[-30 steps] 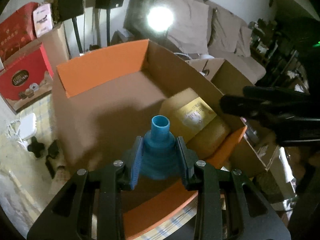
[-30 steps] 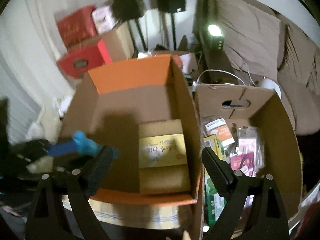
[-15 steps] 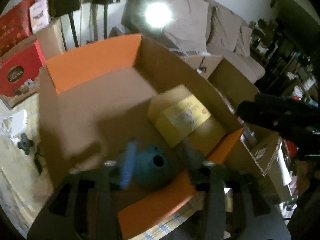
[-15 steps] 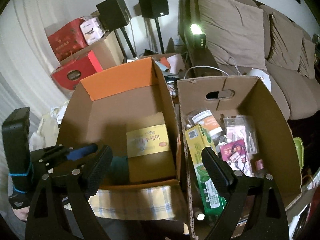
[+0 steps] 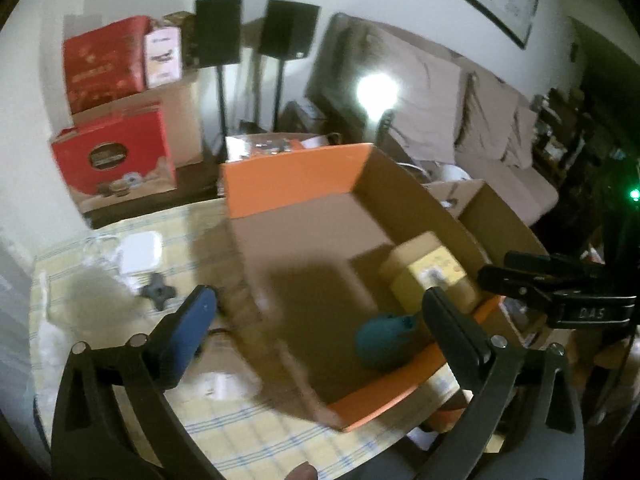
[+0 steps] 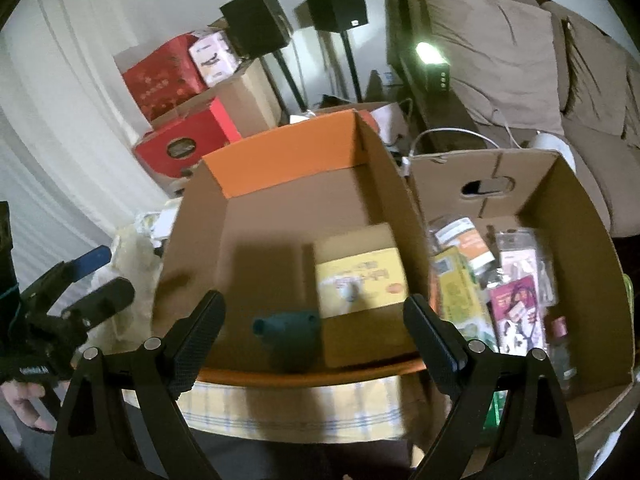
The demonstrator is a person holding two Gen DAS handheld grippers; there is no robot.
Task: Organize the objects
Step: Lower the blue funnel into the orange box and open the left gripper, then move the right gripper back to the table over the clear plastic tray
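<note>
**Teal piece in the box, both my claws empty**

The teal plastic piece (image 6: pixel 289 326) lies on its side on the floor of the orange-flapped carton (image 6: pixel 280 156), near the front wall and just beside the yellow box (image 6: pixel 360 276); whether they touch I cannot tell. In my left view it shows as a blurred teal shape (image 5: pixel 384 338) in that same front corner.

My left claw (image 5: pixel 320 316) is spread wide and holds nothing, pointing partly over the checked tablecloth (image 5: pixel 248 436) outside the carton. My right claw (image 6: pixel 316 322) is also wide and empty, aimed over the carton's front edge.

What could go wrong, as I judge it: the piece looks rounded, so a bump to the carton could set it rolling. My right fingers sit close to the front flap, and dropping straight in could catch the cardboard and shove the carton along the cloth. The second carton (image 6: pixel 580 216) is crammed with packets, so a grab there could pinch two at once.

Writing: the yellow box carries print I cannot read through the blur. The other claw's body shows "DAS" (image 5: pixel 592 313). The red gift boxes (image 6: pixel 180 148) bear a round emblem, illegible.
</note>
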